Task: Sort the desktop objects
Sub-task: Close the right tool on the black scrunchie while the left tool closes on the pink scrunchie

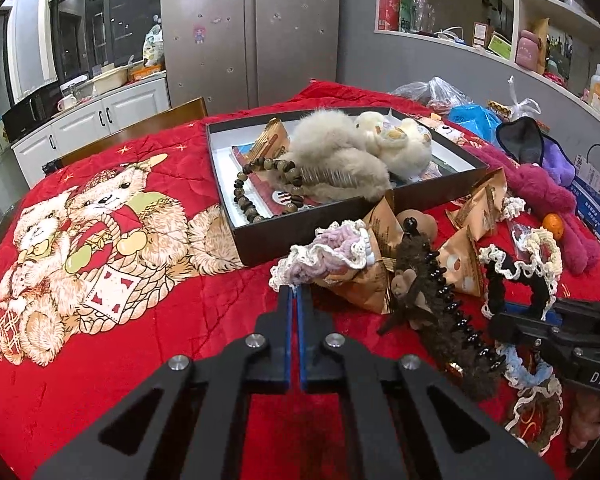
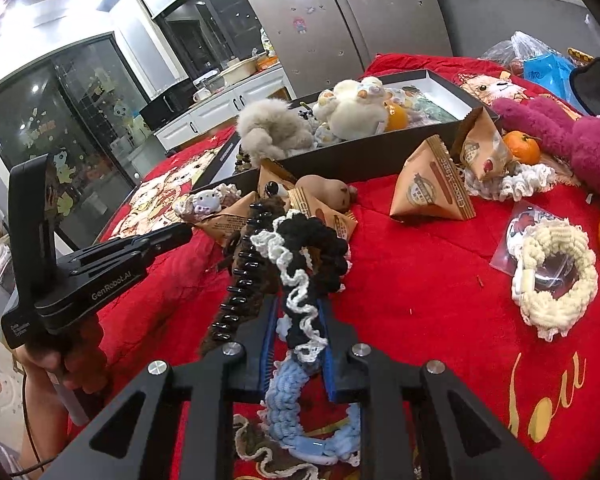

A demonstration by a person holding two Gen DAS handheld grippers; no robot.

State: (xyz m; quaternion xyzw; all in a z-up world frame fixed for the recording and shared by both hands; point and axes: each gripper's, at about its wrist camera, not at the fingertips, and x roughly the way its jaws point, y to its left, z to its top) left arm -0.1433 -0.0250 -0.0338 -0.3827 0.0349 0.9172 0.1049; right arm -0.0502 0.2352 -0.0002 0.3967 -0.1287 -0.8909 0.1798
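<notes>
My right gripper pinches the black scrunchie; left gripper pressed together, empty; box beyond half-filled, much remains.

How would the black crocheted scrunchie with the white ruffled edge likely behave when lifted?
The black scrunchie, pinched in the right gripper, is soft yarn, so it probably droops and feels light. Its ruffled edge may snag the hair claw's teeth beside it.
</notes>
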